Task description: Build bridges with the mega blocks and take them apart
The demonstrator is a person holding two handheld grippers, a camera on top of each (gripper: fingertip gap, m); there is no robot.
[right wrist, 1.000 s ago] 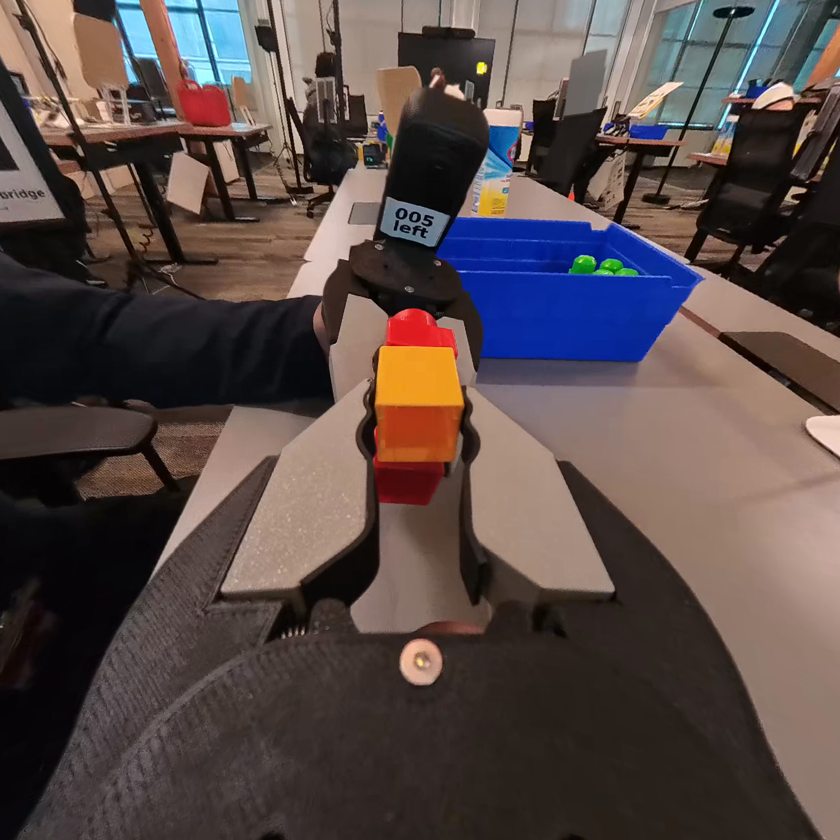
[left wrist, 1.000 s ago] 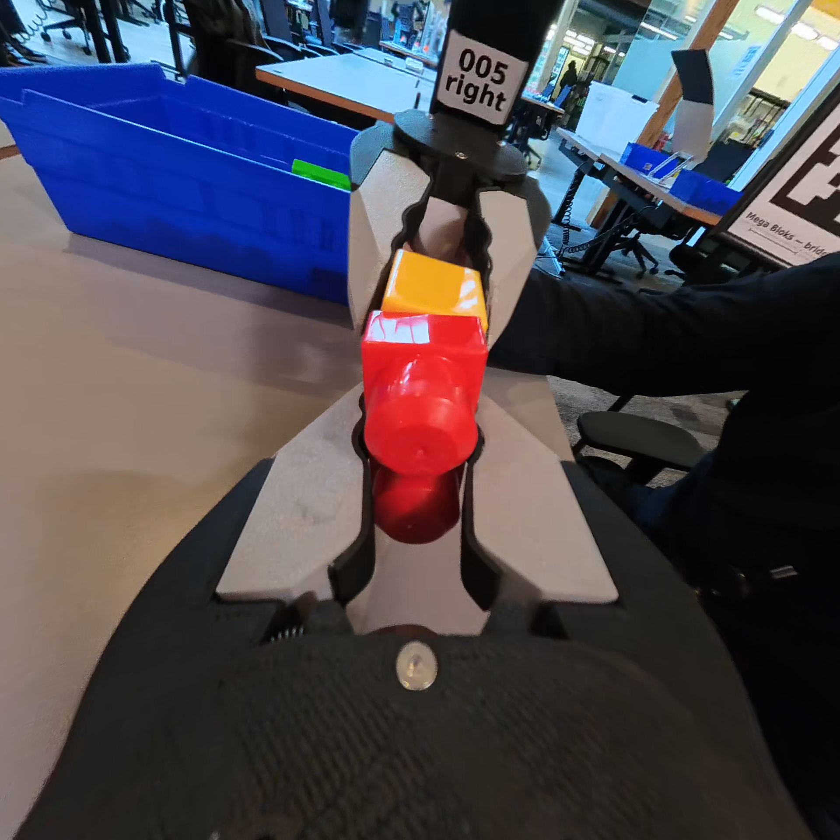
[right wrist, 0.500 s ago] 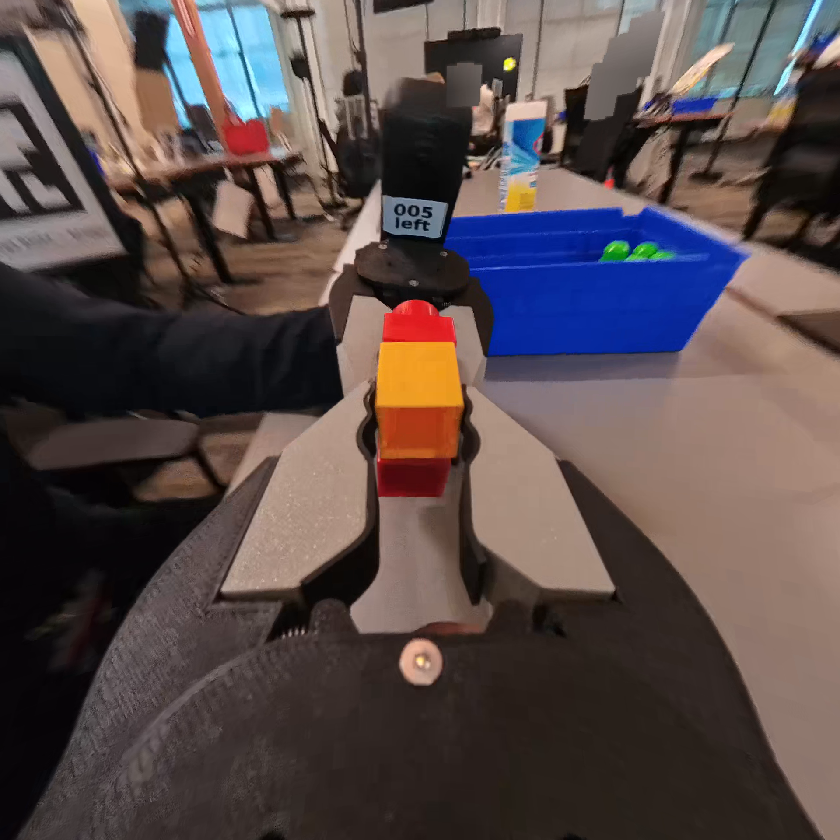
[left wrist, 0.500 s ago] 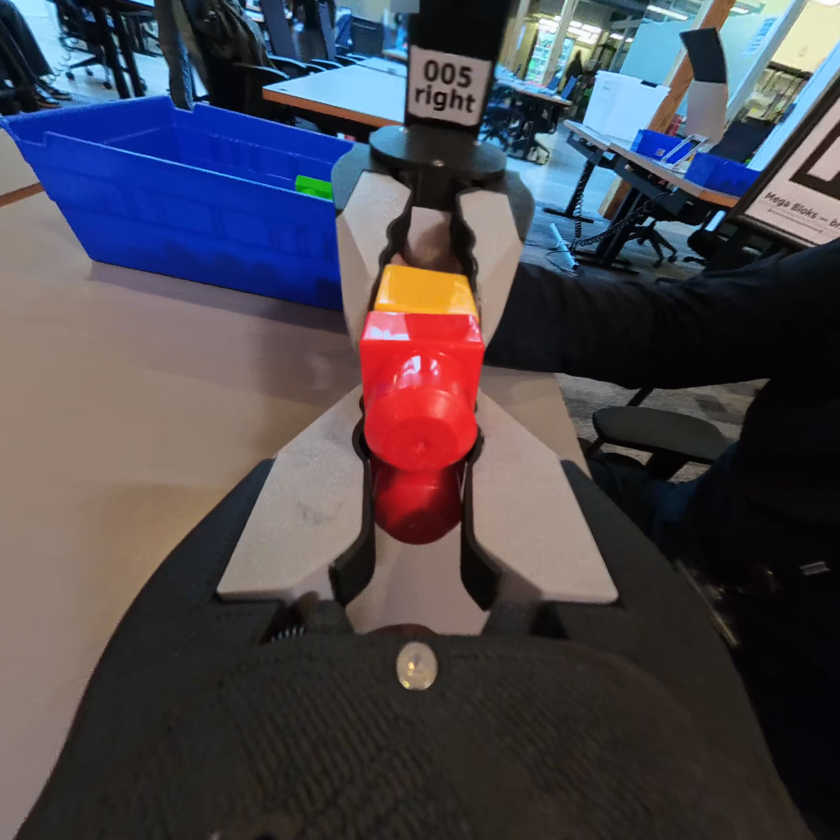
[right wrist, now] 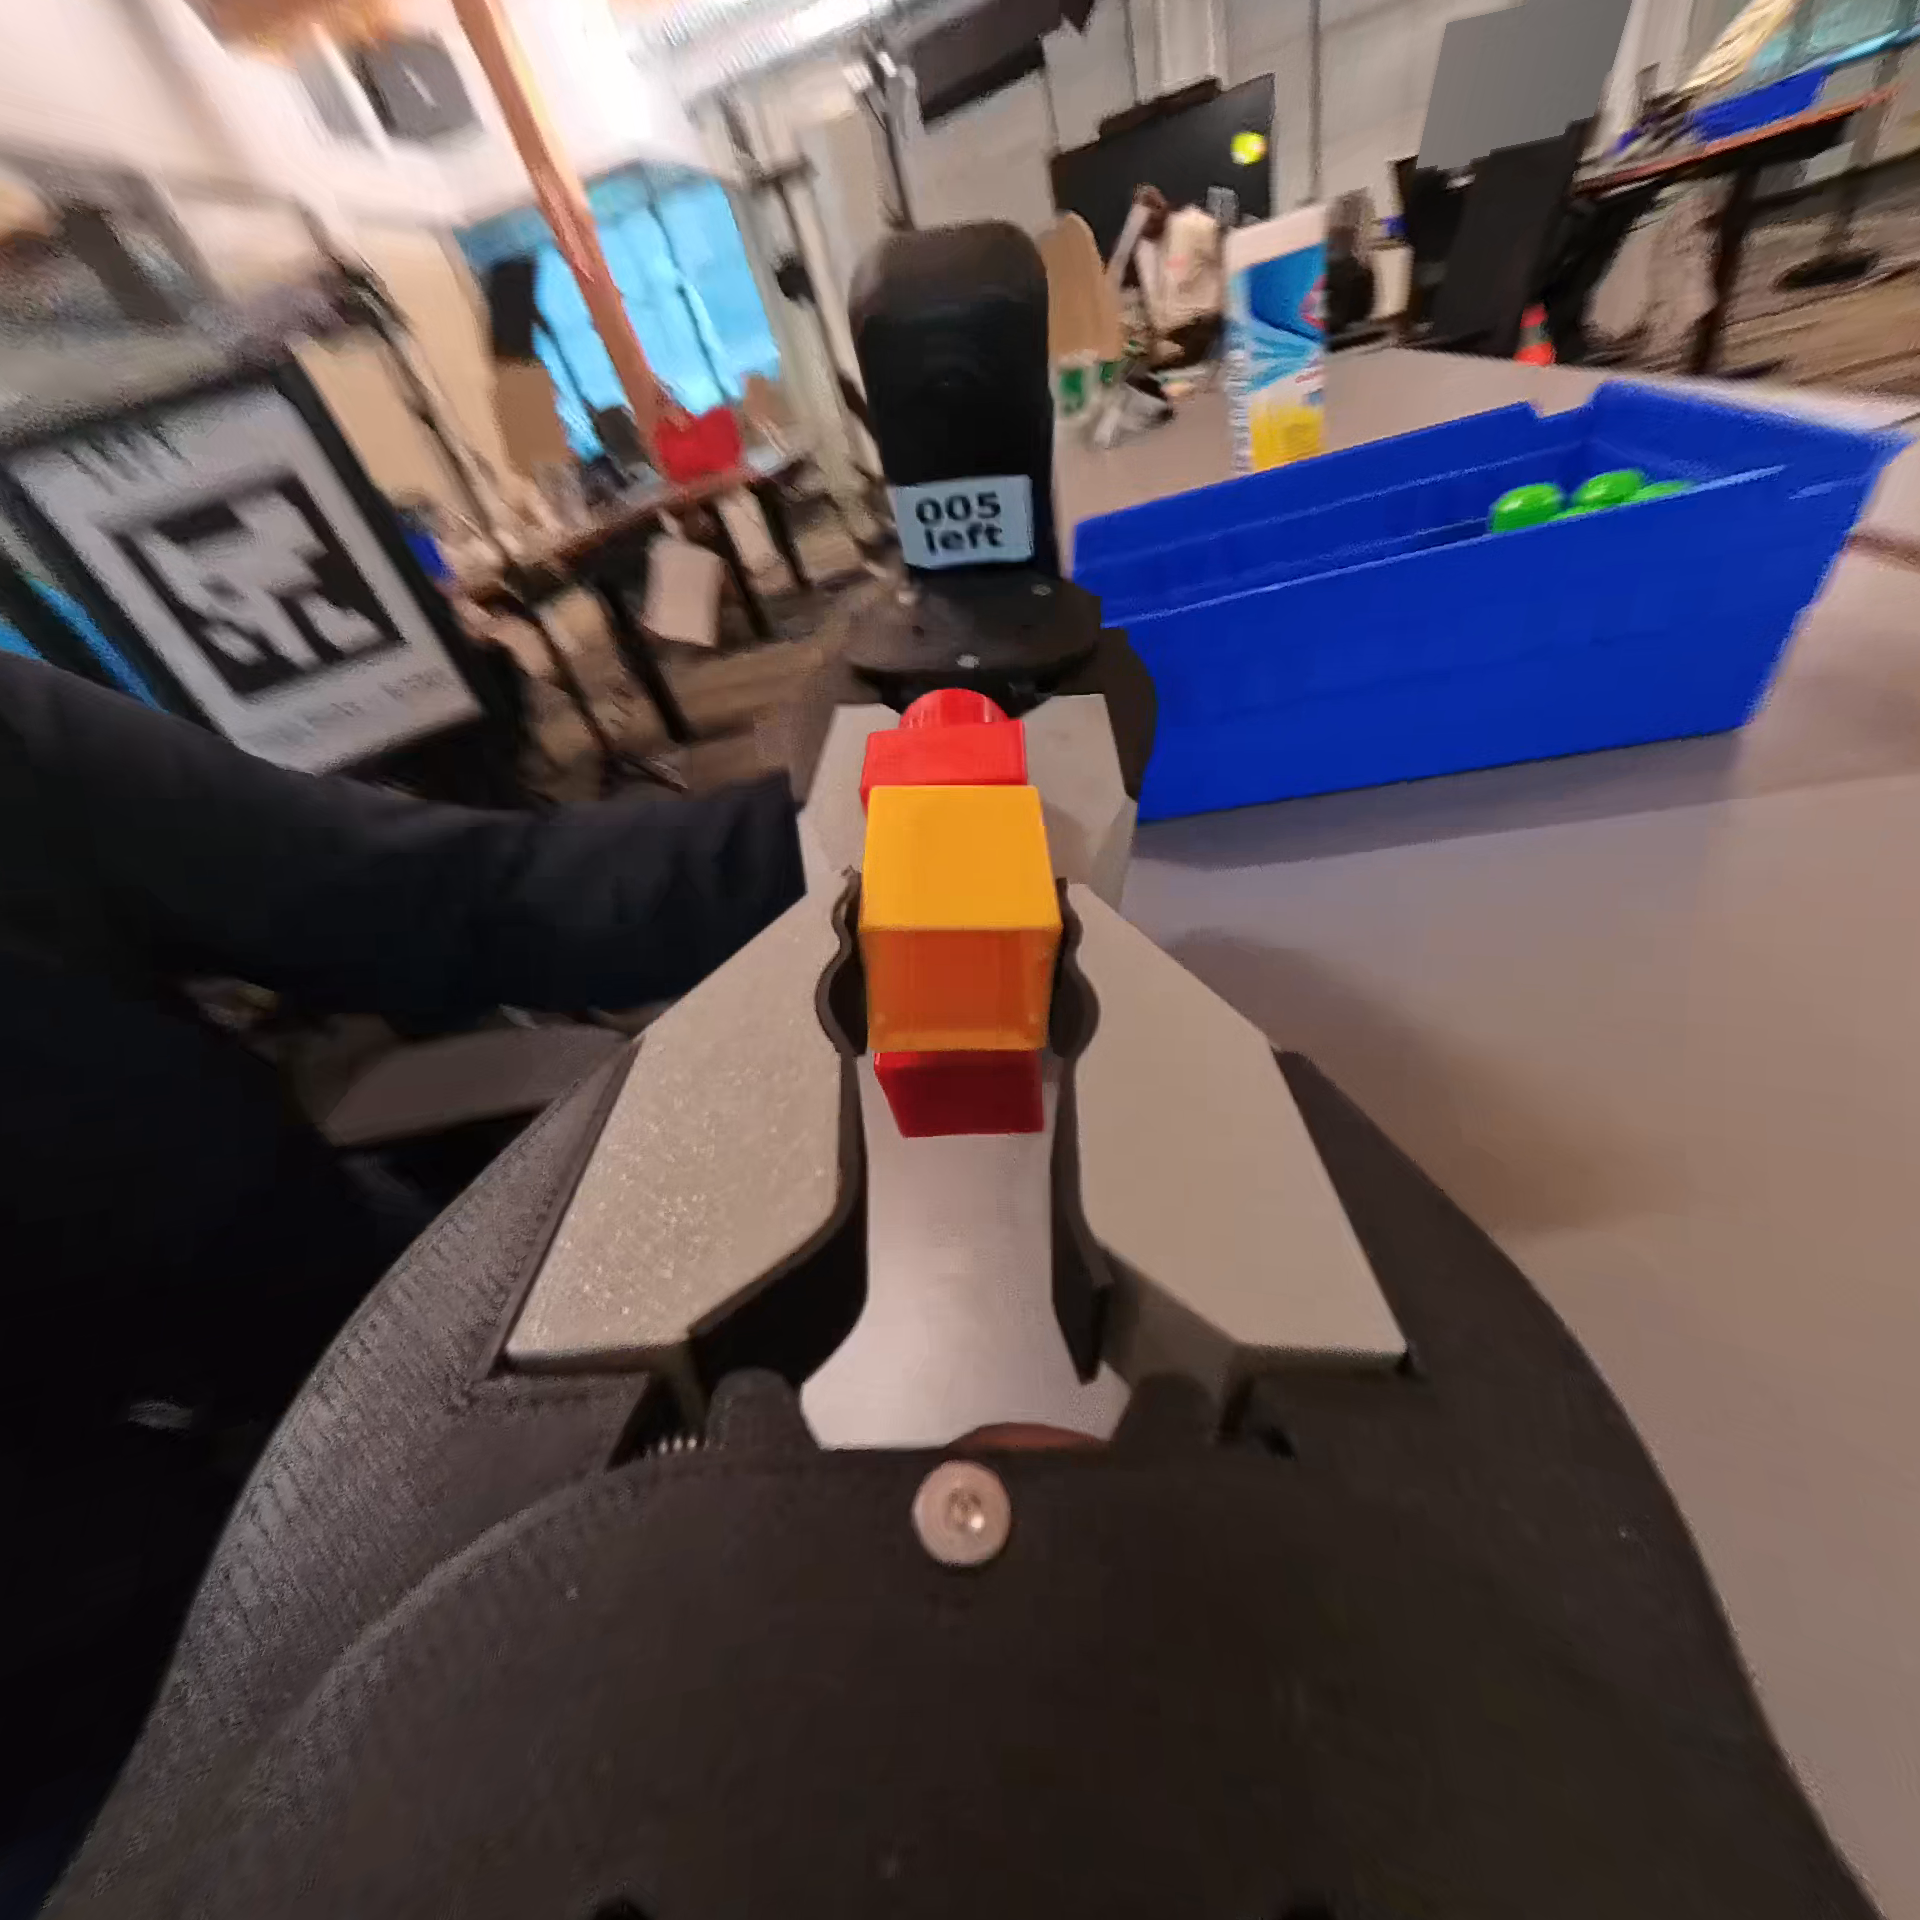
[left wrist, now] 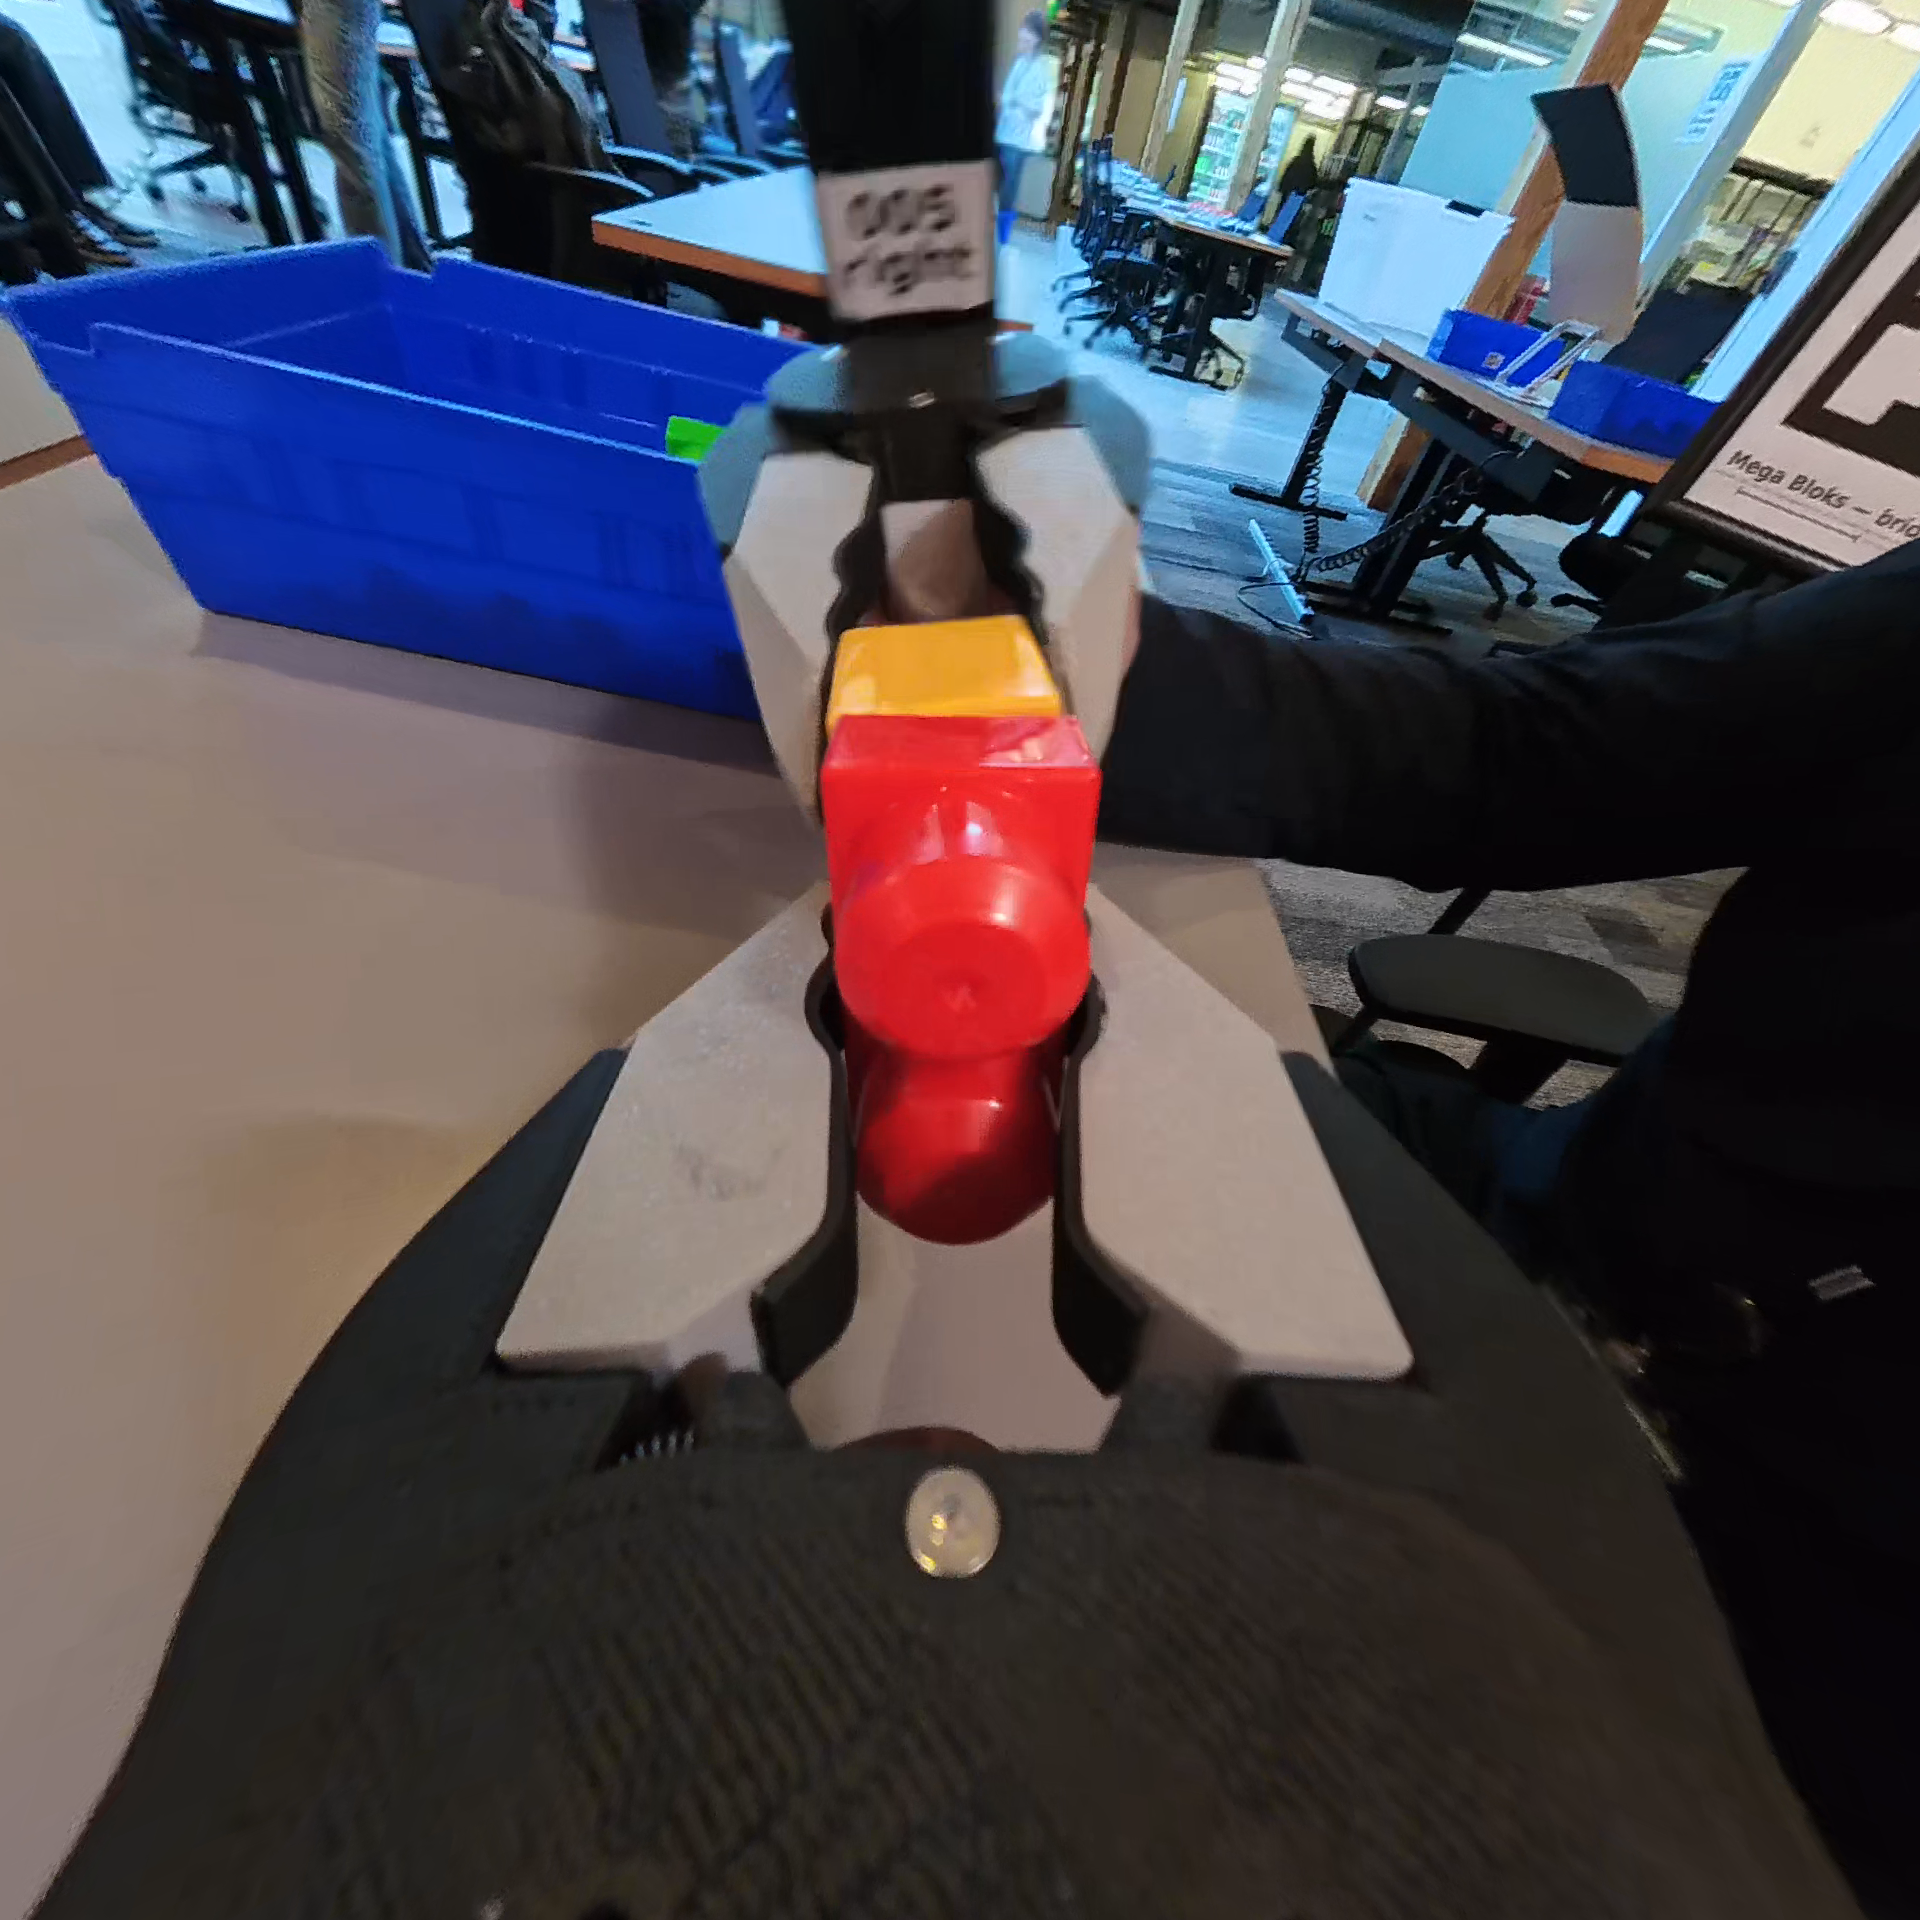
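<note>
My left gripper [left wrist: 956,987] is shut on a red block [left wrist: 961,831] whose round studs face the camera, held above the table. A yellow block [left wrist: 940,670] sits joined to the red block's far side, between the fingers of my right gripper [left wrist: 940,665]. In the right wrist view my right gripper [right wrist: 961,956] is shut on the yellow block [right wrist: 956,914], both pads pressing its sides. Red plastic shows under it [right wrist: 961,1091] and beyond it [right wrist: 945,748], where the left gripper [right wrist: 945,758] grips it. The two grippers face each other.
A blue bin [left wrist: 416,499] stands on the grey table [left wrist: 260,935] with green blocks [right wrist: 1558,504] inside; it also shows in the right wrist view [right wrist: 1455,644]. A dark sleeve [left wrist: 1455,727] reaches in. A marker board [right wrist: 229,582], a bottle [right wrist: 1278,343] and a chair [left wrist: 1496,997] are nearby. The tips of both grippers are at nearly the same place.
Both grippers kept their hold on the joined red and yellow blocks. The pair swung together, so the bin slid sideways in both views and the right wrist view is blurred.
</note>
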